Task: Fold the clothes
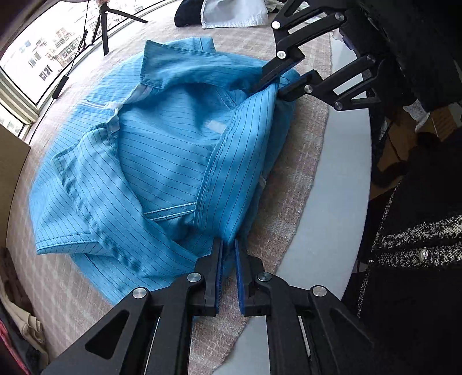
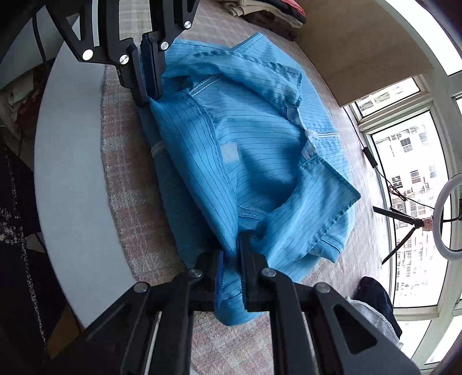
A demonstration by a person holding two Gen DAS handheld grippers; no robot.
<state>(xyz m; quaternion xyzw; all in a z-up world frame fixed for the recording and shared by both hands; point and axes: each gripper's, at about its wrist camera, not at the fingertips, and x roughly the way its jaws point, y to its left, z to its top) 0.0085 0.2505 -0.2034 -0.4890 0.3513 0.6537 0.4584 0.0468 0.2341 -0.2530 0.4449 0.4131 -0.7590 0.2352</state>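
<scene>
A blue pinstriped shirt (image 1: 161, 161) (image 2: 260, 161) lies crumpled on a pinkish woven mat (image 1: 288, 202) on a round pale table (image 1: 340, 187). One side is folded over the middle, and the folded hem runs between my two grippers. My left gripper (image 1: 228, 245) (image 2: 148, 98) pinches the near end of that hem, with only a narrow gap between its blue pads. My right gripper (image 2: 232, 245) (image 1: 270, 89) is at the hem's other end. Its jaws stand a little apart, and bunched cloth lies loosely between them. Both grippers point steeply down at the table.
A dark garment and a pale one (image 1: 231, 14) lie at the mat's far side. Folded clothes (image 2: 274, 14) are stacked near a cardboard sheet (image 2: 361, 52). A tripod (image 1: 104, 28) and a ring light (image 2: 450, 213) stand by the window. A person's dark tweed garment (image 1: 418, 245) is at the table edge.
</scene>
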